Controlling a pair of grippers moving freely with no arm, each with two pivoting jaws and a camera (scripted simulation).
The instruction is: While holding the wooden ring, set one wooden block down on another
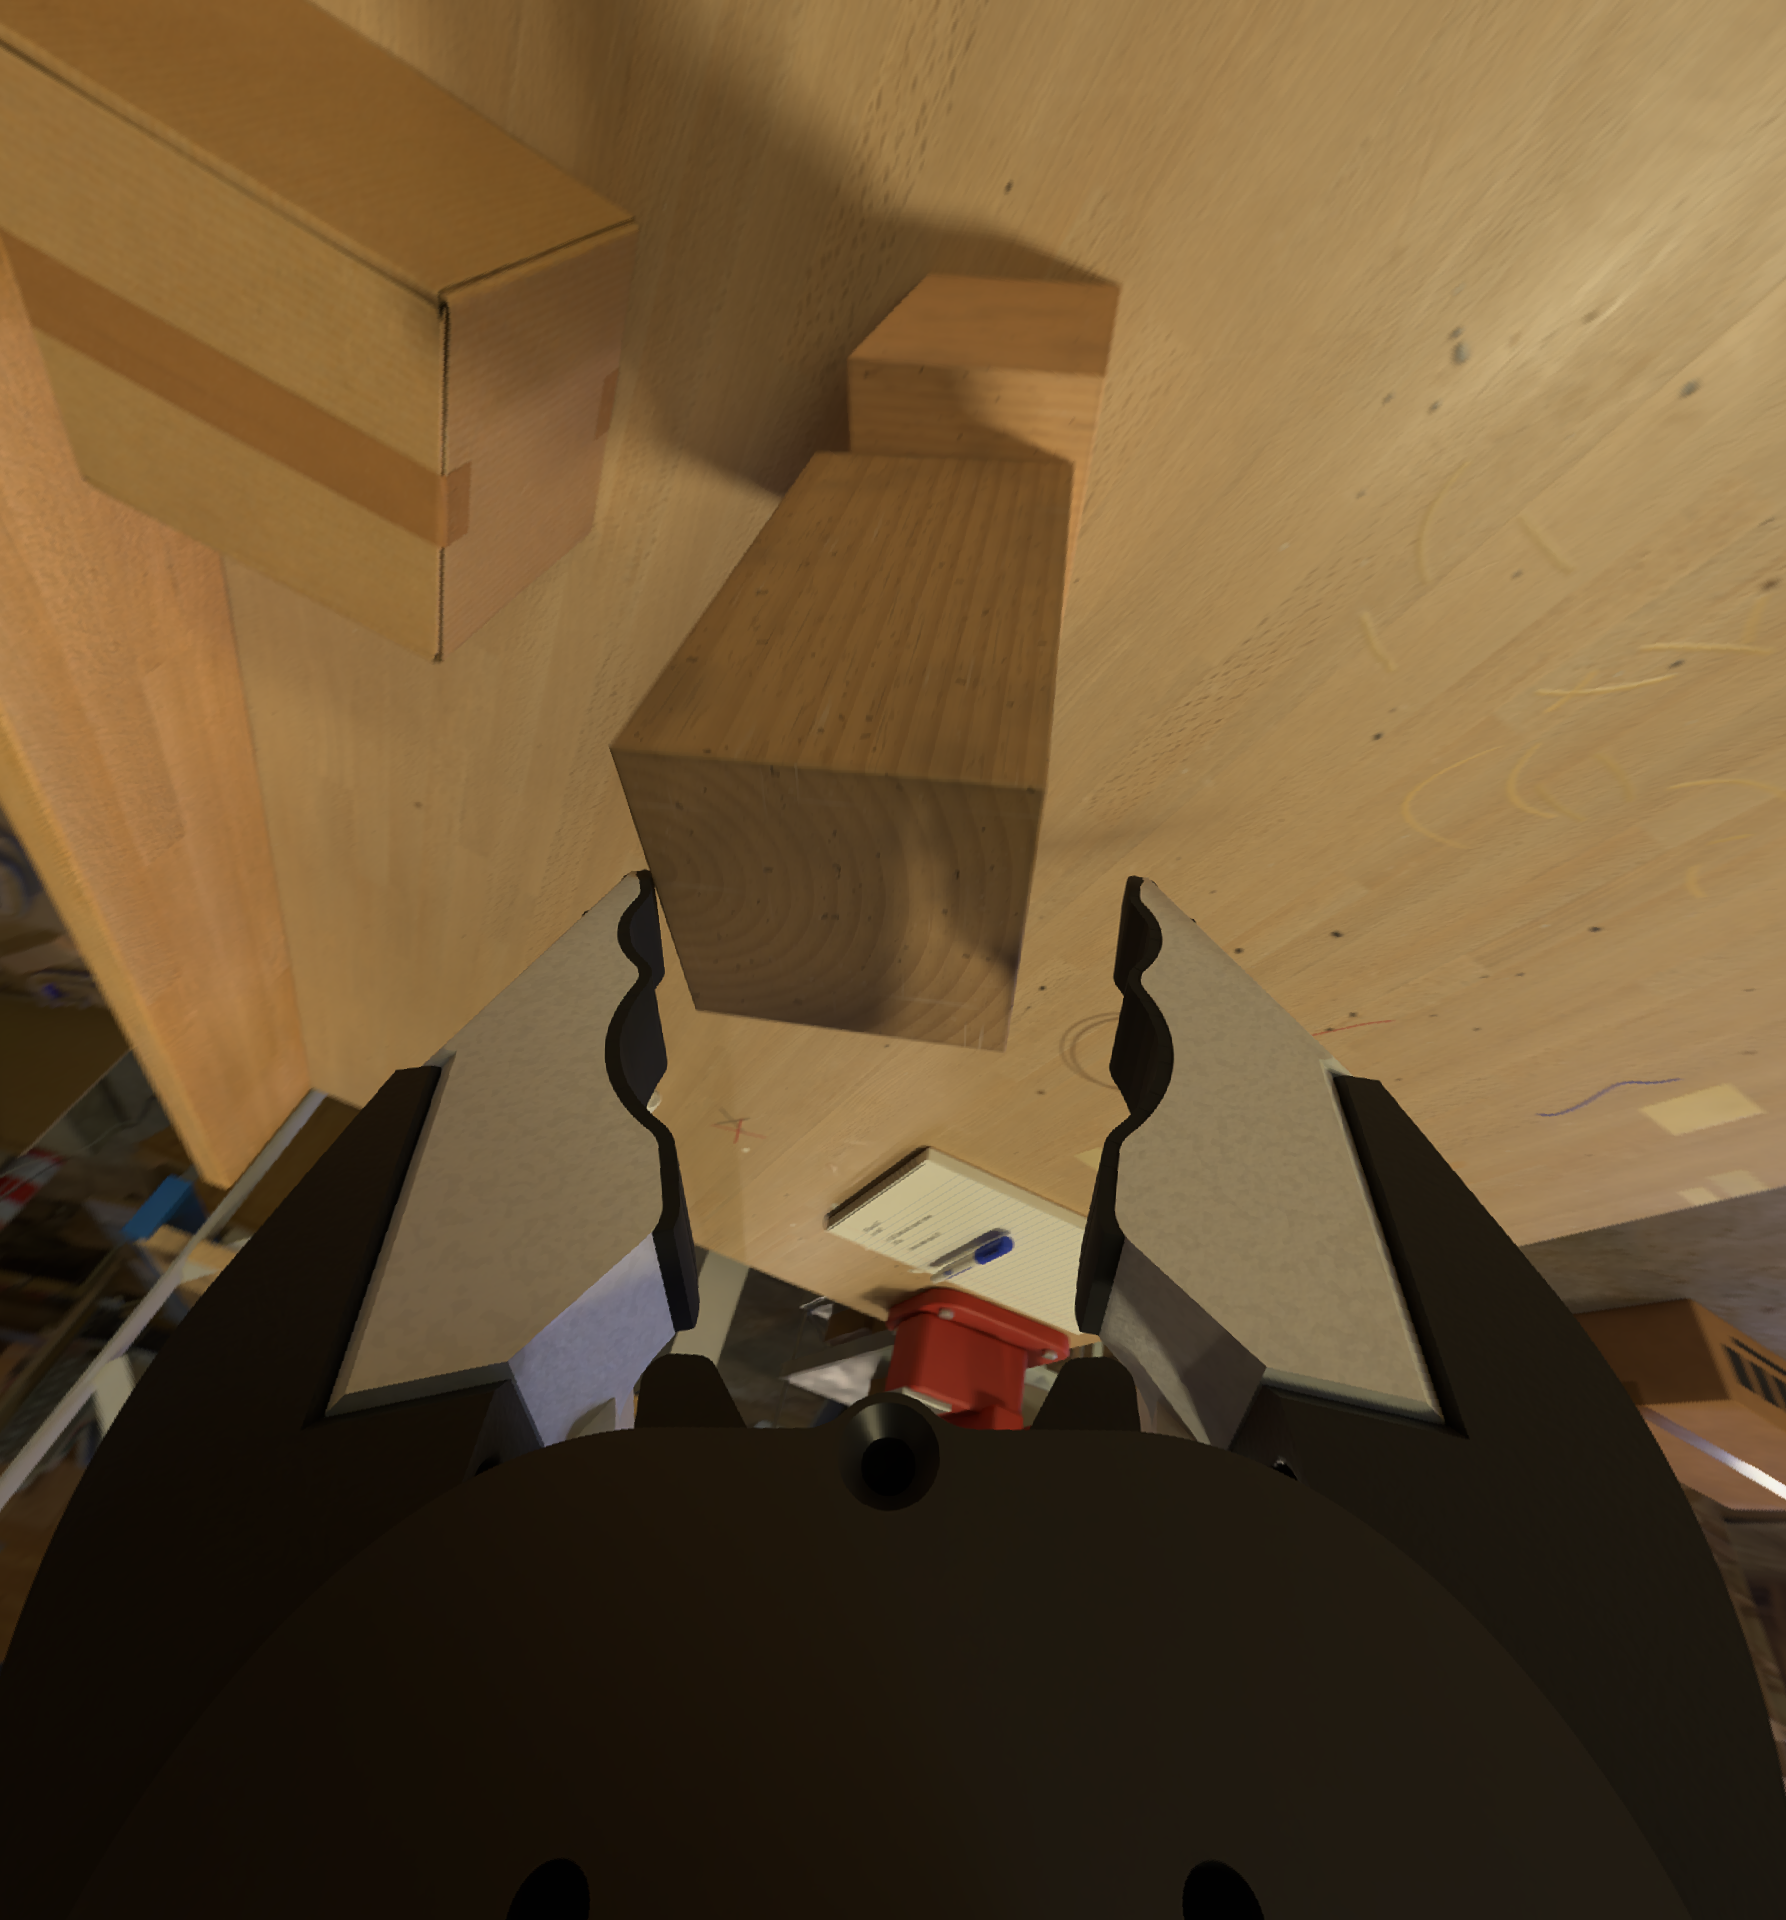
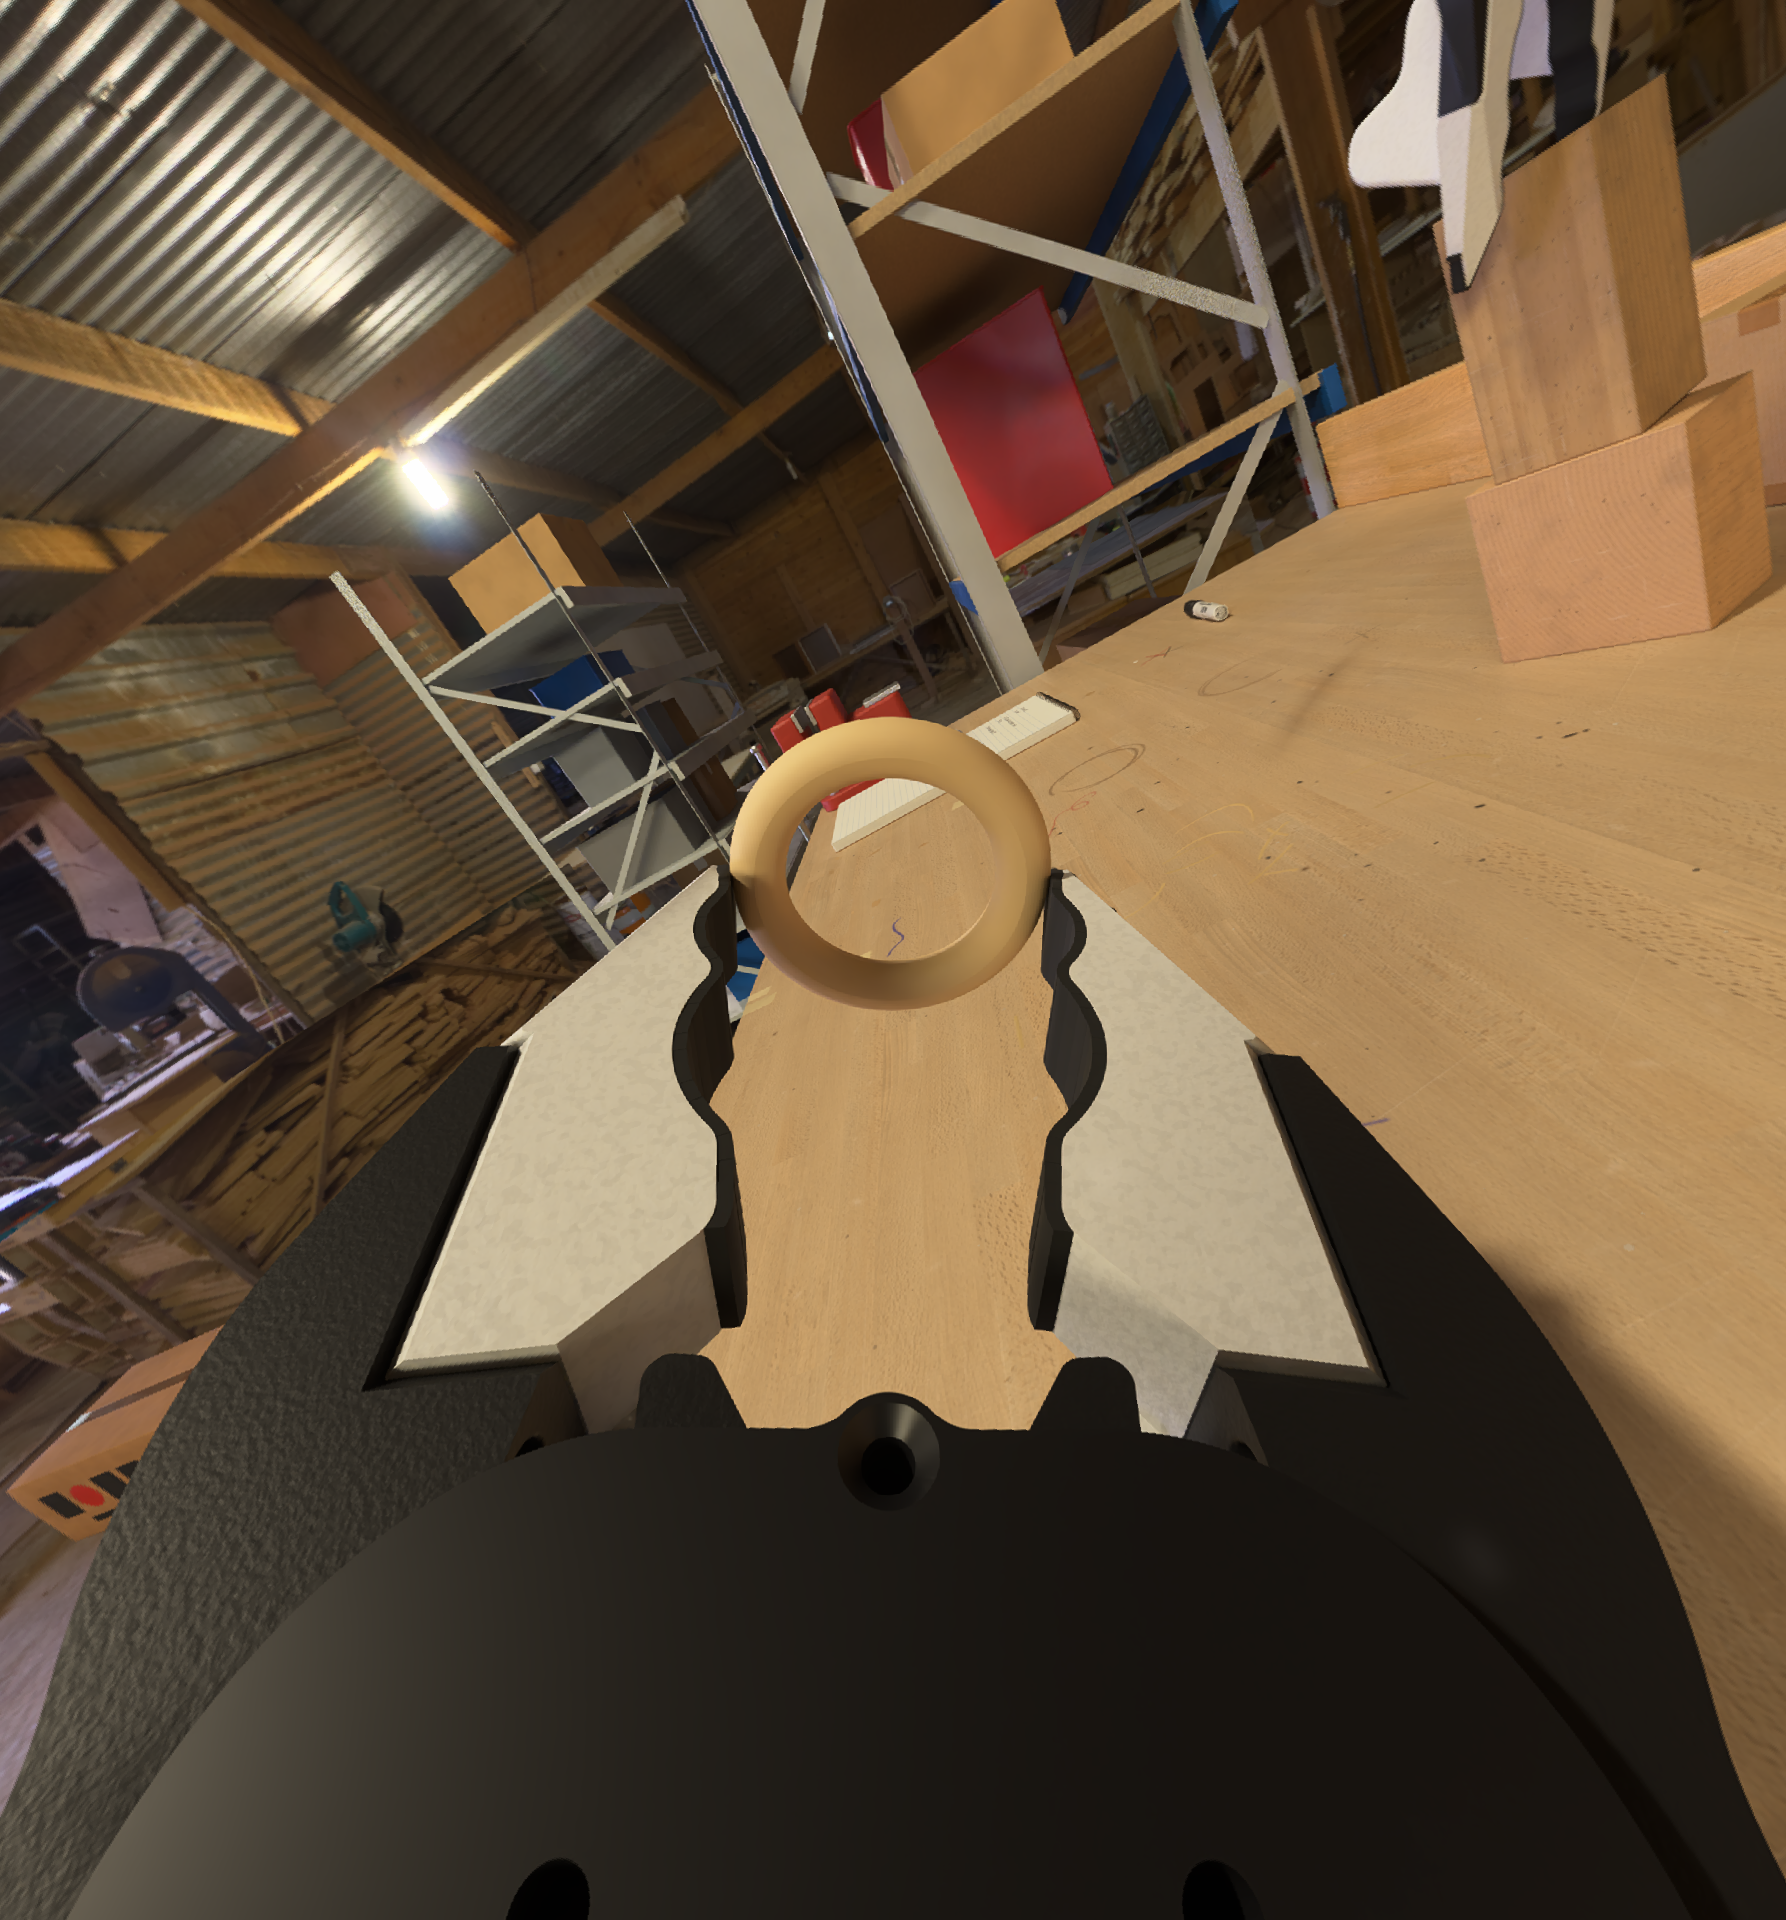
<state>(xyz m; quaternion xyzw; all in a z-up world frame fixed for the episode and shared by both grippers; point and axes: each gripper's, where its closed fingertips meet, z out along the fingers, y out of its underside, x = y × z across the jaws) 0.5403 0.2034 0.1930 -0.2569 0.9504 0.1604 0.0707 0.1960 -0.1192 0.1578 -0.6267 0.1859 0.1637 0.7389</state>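
Your workbench (image 1: 1388, 520) fills most of both views. In the left wrist view the cardboard box (image 1: 276, 343) sits at ten o'clock. Next in size, the tall wooden block (image 1: 847, 727) stands on the lower wooden block (image 1: 1014, 353) at twelve o'clock; the right wrist view shows the same stack at two o'clock, upper block (image 2: 1585, 301) resting a little off-centre on the lower one (image 2: 1616, 540).

Your left gripper (image 1: 887, 904) is spread wide, its jaws either side of the tall block's top; one finger looks very near the block, and whether it touches you cannot tell. So the stacking looks done; what remains is backing clear without nudging it.

Your right gripper (image 2: 891, 894) is clamped on the wooden ring (image 2: 759, 873), dead centre, clear of the bench.

Smallest, a notepad (image 1: 962, 1216) with a pen (image 1: 972, 1252) lies at six o'clock; its writing is too small to make out.
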